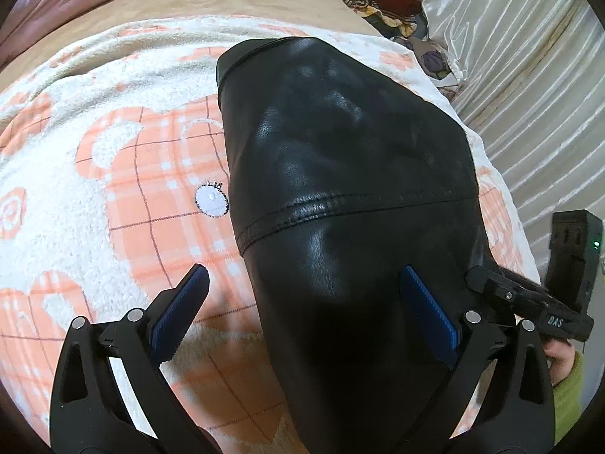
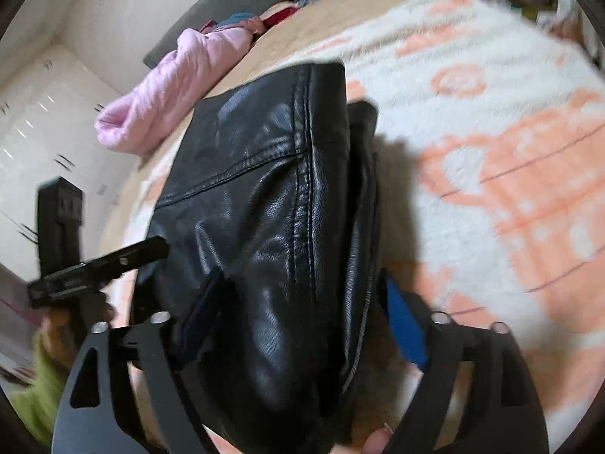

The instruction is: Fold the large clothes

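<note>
Jacket [image 1: 340, 174] lay folded near the blanket's [image 1: 113, 174] right edge.
Left gripper [image 1: 302, 302] and right gripper [image 2: 302, 302] both hung spread over it, pinching nothing; better to press the fold flat.

Beyond my fingers the bed [image 1: 234, 3] carries a white-and-orange checked blanket [image 1: 113, 174]; the folded black leather jacket [image 1: 340, 159] lies on it, a pink quilt [image 2: 170, 94] farther off.
</note>
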